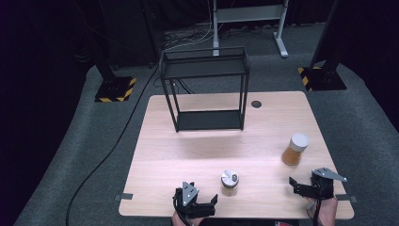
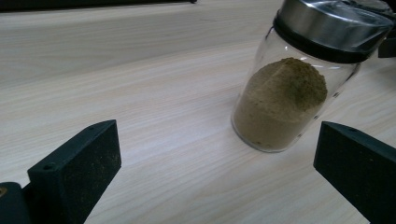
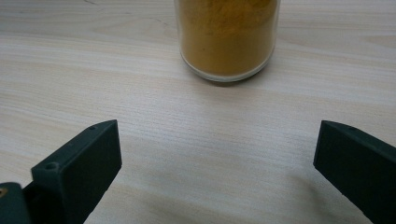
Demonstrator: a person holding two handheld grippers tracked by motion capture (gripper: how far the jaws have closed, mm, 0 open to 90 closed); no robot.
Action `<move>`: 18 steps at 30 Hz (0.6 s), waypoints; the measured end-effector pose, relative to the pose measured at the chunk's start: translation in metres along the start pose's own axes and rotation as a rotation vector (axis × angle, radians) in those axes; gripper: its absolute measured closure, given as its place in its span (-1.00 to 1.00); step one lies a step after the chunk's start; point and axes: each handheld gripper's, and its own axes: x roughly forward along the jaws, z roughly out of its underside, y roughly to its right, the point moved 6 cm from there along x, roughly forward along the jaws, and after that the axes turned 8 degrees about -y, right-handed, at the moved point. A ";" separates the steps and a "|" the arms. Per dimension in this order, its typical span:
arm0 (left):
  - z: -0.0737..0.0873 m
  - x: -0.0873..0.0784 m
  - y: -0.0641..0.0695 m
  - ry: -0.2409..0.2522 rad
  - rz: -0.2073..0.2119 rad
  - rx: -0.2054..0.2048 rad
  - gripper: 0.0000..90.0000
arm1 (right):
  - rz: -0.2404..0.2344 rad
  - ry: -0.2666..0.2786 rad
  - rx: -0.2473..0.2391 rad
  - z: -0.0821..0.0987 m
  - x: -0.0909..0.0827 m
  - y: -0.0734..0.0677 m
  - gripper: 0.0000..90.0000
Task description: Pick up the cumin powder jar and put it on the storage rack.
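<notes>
On the table (image 1: 188,155) seen from above, the left gripper (image 1: 203,205) waits just beside a steel-lidded jar (image 1: 229,182) and the right gripper (image 1: 301,184) near a white-lidded jar (image 1: 295,149), a black rack (image 1: 205,89) standing well behind. From the left gripper view, jaws gape empty, the brown-powder jar (image 2: 289,93) ahead toward the right jaw. From the right gripper view, jaws likewise stand apart, bare wood between them and the orange-powder jar (image 3: 227,37).

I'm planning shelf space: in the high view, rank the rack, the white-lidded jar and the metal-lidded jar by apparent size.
1. Rack, by far the largest.
2. White-lidded jar.
3. Metal-lidded jar, slightly smaller, though it stands nearer the camera; the two jars are close in size.
</notes>
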 end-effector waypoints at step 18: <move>-0.009 0.035 0.028 0.004 0.010 0.076 -1.00 | -0.007 -0.002 -0.001 0.000 0.000 0.001 -1.00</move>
